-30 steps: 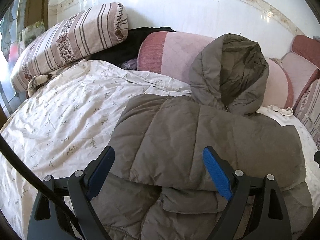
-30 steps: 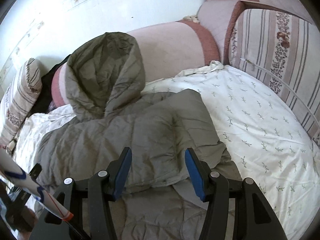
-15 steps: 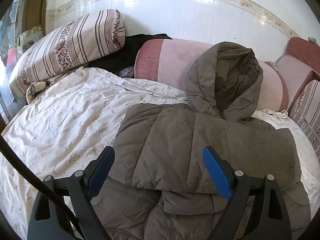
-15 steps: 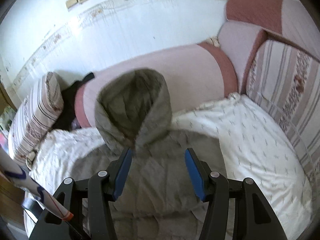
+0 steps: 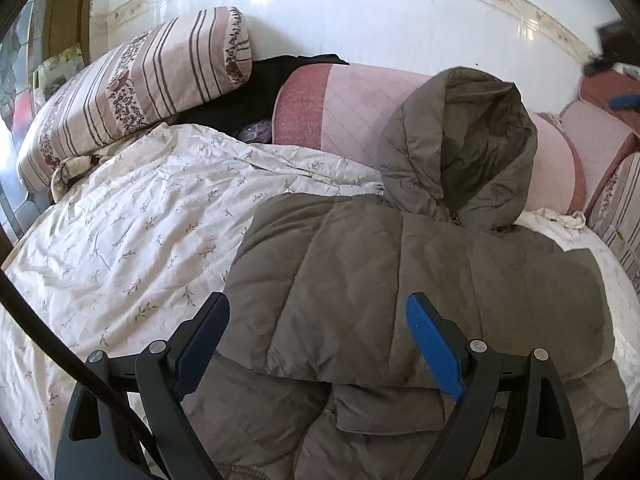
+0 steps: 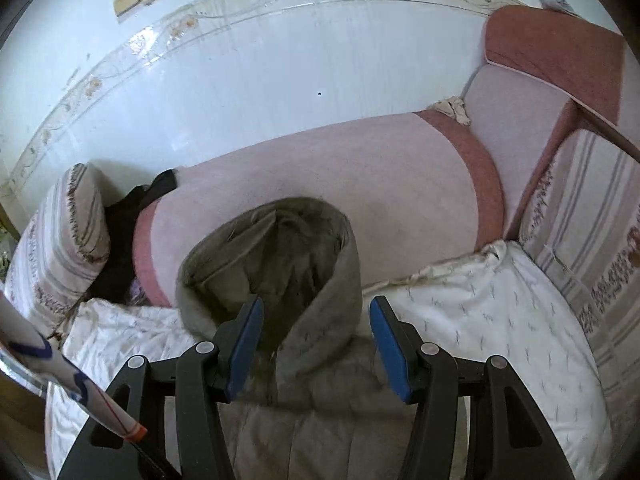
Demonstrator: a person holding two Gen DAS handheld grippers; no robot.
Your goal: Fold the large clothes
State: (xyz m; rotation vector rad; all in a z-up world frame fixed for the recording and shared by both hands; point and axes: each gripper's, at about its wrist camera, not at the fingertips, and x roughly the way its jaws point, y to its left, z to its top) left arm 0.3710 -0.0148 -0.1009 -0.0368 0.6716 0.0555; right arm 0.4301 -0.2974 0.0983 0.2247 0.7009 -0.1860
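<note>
A grey-brown puffer jacket (image 5: 400, 280) lies flat on the bed, its lower part folded up over itself near the front. Its hood (image 5: 460, 140) stands propped against a pink bolster. My left gripper (image 5: 316, 304) hovers open over the jacket's folded middle, with nothing between its blue pads. In the right wrist view my right gripper (image 6: 316, 308) is open above the jacket (image 6: 320, 420), and the hood (image 6: 280, 248) fills the space behind its fingers without being touched. A blue pad (image 5: 623, 101) of that gripper shows at the top right edge of the left wrist view.
A white flowered sheet (image 5: 140, 220) covers the bed. A striped pillow (image 5: 132, 88) and a black garment (image 5: 256, 96) lie at the back left, by the pink bolster (image 5: 352, 108). A striped cushion (image 6: 592, 240) lines the right side. The tiled wall stands behind.
My right gripper has risen and moved forward from the jacket's right side to over the hood. The left gripper has stayed over the jacket, still open.
</note>
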